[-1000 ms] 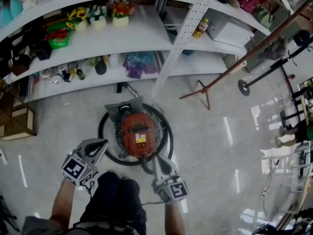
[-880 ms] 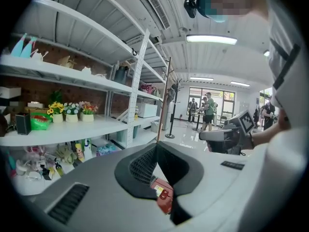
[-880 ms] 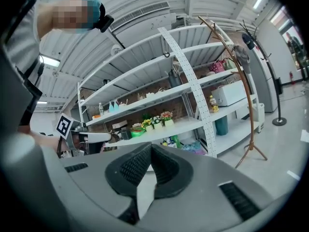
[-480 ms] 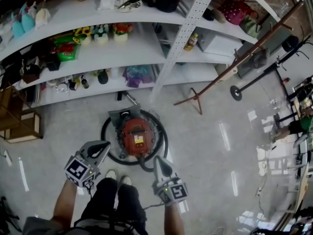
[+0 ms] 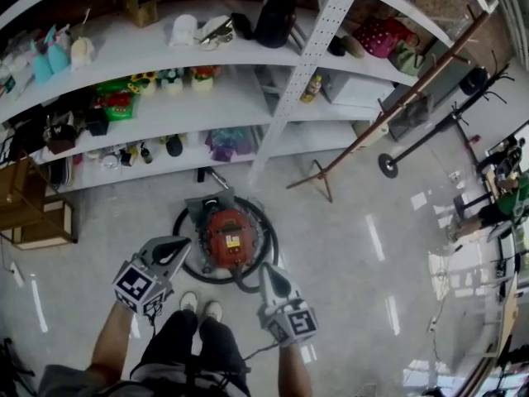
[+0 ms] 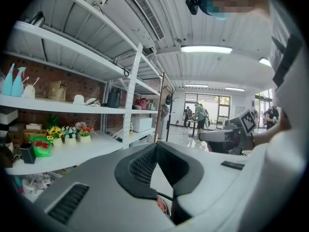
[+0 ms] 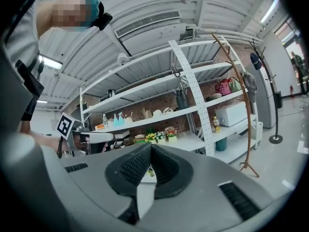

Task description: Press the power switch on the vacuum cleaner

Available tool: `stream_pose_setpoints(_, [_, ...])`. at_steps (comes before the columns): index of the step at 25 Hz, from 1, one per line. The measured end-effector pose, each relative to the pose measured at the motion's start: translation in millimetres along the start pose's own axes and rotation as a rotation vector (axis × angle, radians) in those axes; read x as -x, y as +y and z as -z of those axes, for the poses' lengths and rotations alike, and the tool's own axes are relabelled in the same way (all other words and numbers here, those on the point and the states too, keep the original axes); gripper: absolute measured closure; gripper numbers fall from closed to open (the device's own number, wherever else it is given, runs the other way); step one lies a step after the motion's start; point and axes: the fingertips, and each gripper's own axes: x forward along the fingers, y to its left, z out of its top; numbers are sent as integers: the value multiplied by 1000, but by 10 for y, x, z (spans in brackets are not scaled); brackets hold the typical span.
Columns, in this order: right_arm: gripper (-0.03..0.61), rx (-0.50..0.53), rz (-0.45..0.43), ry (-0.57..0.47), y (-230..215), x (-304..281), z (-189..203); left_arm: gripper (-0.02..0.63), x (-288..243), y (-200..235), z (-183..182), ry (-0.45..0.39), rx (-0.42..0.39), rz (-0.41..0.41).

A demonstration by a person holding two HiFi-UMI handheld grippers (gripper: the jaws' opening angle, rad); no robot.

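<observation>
The red canister vacuum cleaner (image 5: 227, 236) stands on the floor in the head view, ringed by its black hose (image 5: 183, 265). My left gripper (image 5: 183, 242) hangs above the vacuum's left side, jaws together and empty. My right gripper (image 5: 266, 270) hovers over the near right edge, also shut on nothing. Both are well above the vacuum, not touching it. In the left gripper view the jaws meet at the tip (image 6: 157, 145), and a sliver of red vacuum (image 6: 161, 205) shows below. The right gripper (image 7: 150, 147) faces the shelves. No switch can be made out.
White shelving (image 5: 248, 98) with flowers, bottles and bags runs behind the vacuum. A perforated white post (image 5: 310, 52) and a leaning brown coat stand (image 5: 376, 131) rise on the right. Cardboard boxes (image 5: 37, 222) sit at left. My feet (image 5: 198, 307) stand just before the vacuum.
The view has risen: the vacuum looks smaller and farther below, and my feet have come into sight. Both grippers keep roughly their places and stay shut.
</observation>
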Motion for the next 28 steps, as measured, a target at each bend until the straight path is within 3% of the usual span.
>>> stream_pose_setpoints(11, [569,17,31,-19,191,98,-430,604,198,-51,-506,-38,17,-2])
stream_pose_setpoints(28, [569,41,69,-43,259,137,-750,605,303,-27,-759,-71,-49,10])
